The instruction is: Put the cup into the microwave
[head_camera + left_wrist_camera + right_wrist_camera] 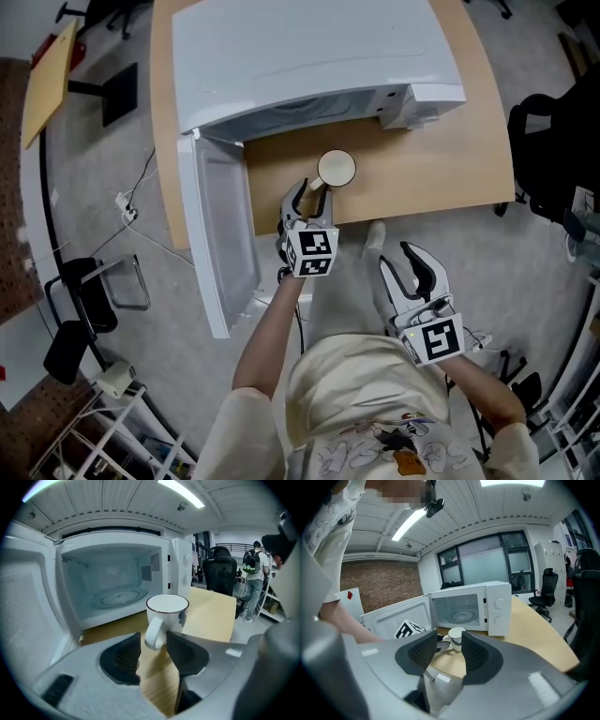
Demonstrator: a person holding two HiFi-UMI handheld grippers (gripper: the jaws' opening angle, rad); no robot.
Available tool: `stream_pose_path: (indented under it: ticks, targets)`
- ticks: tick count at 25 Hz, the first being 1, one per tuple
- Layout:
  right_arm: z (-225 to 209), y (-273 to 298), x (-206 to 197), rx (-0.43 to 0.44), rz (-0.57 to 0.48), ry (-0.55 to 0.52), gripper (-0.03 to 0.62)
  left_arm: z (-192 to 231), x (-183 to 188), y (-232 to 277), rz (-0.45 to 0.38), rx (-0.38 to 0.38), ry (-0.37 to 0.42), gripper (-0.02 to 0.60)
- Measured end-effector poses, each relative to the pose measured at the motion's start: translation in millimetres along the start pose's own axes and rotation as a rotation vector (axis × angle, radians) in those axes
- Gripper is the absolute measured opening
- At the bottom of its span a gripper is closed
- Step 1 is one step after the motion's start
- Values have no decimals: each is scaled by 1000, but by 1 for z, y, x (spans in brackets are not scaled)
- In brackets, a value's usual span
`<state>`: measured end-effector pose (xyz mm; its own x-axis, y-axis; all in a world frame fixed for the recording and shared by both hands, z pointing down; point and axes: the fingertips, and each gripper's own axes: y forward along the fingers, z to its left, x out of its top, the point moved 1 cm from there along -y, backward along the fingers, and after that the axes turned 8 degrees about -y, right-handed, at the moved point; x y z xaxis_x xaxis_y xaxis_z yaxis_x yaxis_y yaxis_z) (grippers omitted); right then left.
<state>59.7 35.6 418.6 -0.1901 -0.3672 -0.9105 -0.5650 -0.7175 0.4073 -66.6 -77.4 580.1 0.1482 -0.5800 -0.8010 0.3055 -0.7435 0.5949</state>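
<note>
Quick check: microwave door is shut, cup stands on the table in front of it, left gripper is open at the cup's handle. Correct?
Not quite: the microwave door is open, swung out to the left; the left gripper view looks straight into the cavity. The rest holds: the cup stands on the table in front of the microwave, and the left gripper is open at the handle.

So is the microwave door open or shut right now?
Open: the door hangs swung out from the microwave, baring its cavity.
</note>
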Motion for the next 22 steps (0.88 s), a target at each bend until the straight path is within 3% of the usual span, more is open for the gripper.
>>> stream_pose_path:
  ticks: [7, 17, 18, 22]
  targets:
    - [-17, 43, -4, -17, -35, -66, 167, -5, 0, 2, -20, -50, 31, 170]
    - [-33, 88, -27, -56, 6, -95, 161, -2, 3, 4, -43, -63, 61, 127]
    - [-34, 90, -28, -55, 8, -96, 161, -1, 3, 4, -48, -62, 61, 82]
    - [-35, 93, -38, -57, 25, -101, 161, 0, 4, 3, -50, -77, 49, 77]
